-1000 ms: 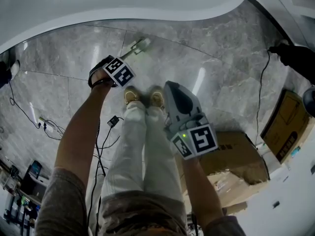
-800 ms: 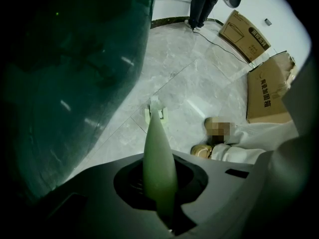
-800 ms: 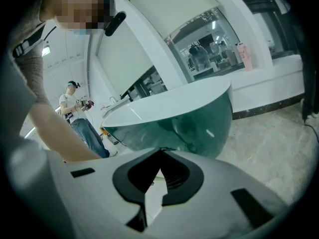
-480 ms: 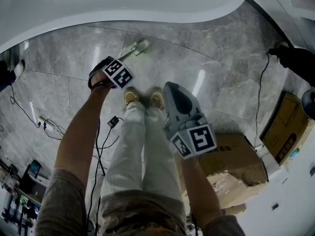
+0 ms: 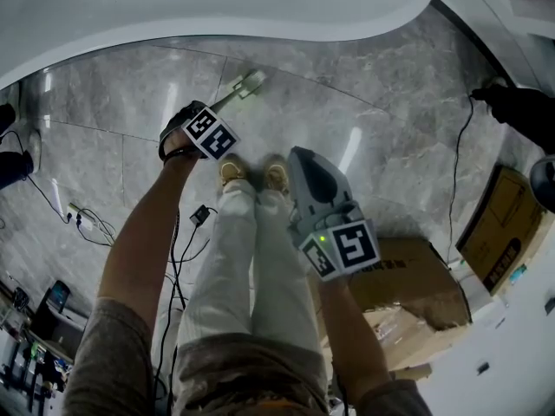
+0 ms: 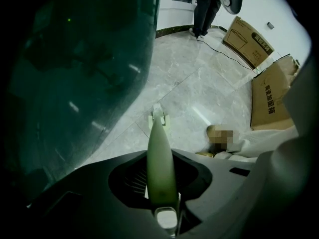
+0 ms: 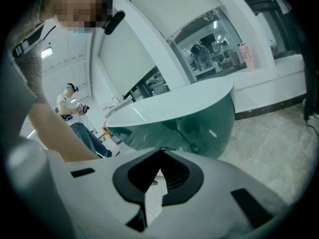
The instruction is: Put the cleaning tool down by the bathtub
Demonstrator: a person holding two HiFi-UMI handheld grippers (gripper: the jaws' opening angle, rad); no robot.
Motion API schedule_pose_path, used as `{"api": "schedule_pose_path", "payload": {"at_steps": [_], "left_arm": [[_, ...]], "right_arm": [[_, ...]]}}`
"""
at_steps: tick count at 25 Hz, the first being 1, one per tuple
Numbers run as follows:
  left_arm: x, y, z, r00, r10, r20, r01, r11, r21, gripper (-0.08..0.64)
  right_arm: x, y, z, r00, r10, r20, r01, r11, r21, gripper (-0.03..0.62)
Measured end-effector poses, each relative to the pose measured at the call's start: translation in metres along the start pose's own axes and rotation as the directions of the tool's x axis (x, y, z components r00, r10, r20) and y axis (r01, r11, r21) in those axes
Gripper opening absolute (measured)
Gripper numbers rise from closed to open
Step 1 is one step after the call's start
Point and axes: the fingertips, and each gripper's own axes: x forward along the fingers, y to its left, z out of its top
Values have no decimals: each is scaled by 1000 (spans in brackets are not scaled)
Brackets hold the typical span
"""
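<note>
The cleaning tool is a pale green long-handled brush, its head resting on the grey marble floor just in front of the bathtub. In the left gripper view its handle runs out between the jaws toward the tub's dark green side. My left gripper is low over the floor. Its jaws are opening, with dark gaps on both sides of the handle. My right gripper hangs to the right of the shoes, its jaws shut and holding nothing. It points toward the tub.
The person's shoes stand between the grippers. Cardboard boxes lie at the right, with another box near them. Cables trail on the floor at the left, and a black cord runs at the right. Another person's legs are further off.
My left gripper has drawn back slightly toward me. The brush stays almost where it was on the floor by the tub. My right gripper has not moved.
</note>
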Motion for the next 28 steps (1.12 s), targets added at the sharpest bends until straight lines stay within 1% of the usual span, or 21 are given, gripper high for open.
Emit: {"api": "schedule_pose_path", "payload": {"at_steps": [4,14,16,18,20,21,22,23,28], "left_arm": [[-7,1,-1,1000,10,12,-10,1000,-26,135],[-41,1,-2,998,34,50,-30,996,-78,138],[-53,4,-1,997,47,66,-41,994,-101,138],[-67,6,1,995,54,89,-40,988,-148,138],[-84,8,4,991,59,119,-32,976,-217,112],[-94,9,6,989,63,135,-27,966,-255,86],[-104,8,7,987,66,149,-19,956,-294,26],[-115,8,9,985,66,162,-9,944,-329,9],[-172,1,14,977,48,209,57,882,-467,11]], "right_arm": [[-4,2,2,1000,3,3,-3,1000,-1,0],[-14,15,21,1000,19,18,-19,1000,-12,0],[-17,20,27,1000,23,20,-23,1000,-15,0],[-20,23,33,999,25,21,-24,1000,-17,0],[-24,27,38,1000,22,23,-22,1000,-15,0],[-26,30,41,1000,21,23,-21,1000,-14,0],[-28,33,45,1000,21,23,-20,1000,-13,0],[-31,36,48,1000,21,21,-20,1000,-13,0],[-44,54,70,1000,28,12,-28,999,-34,0]]}}
